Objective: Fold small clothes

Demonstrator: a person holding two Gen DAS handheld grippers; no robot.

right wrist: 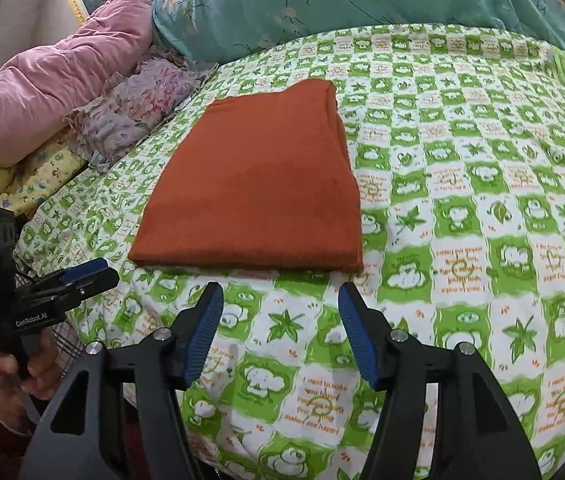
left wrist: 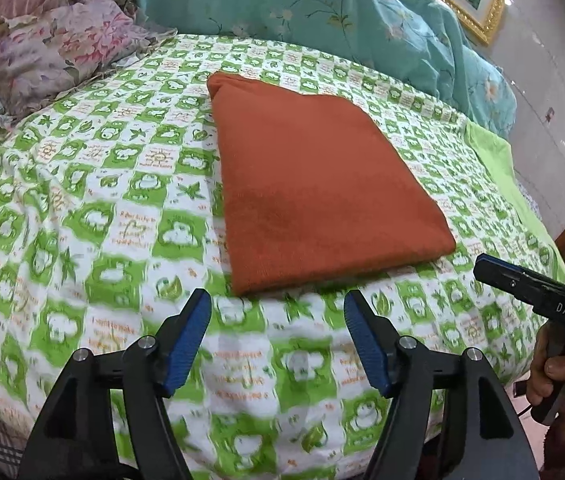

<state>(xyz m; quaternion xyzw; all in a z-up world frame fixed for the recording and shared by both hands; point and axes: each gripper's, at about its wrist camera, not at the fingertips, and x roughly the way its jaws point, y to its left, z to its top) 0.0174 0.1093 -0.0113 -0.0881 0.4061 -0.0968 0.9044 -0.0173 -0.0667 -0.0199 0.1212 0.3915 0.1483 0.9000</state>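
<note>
Left gripper [left wrist: 278, 312] and right gripper [right wrist: 280, 304] both spread apart, empty, just short of folded orange cloth [left wrist: 318, 184] flat on green checked sheet [left wrist: 82, 208]. Floral pillow [left wrist: 54, 52], teal quilt [left wrist: 322, 8] beyond cloth; bare sheet all around.

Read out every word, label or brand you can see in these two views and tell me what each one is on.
"DAS": on the right gripper, side of its body.
"GenRobot.AI": on the left gripper, side of its body; the small label beside it is too small to read.
"I want to make you happy ... makes me happy": orange print on the bed sheet; other squares too blurred.
</note>
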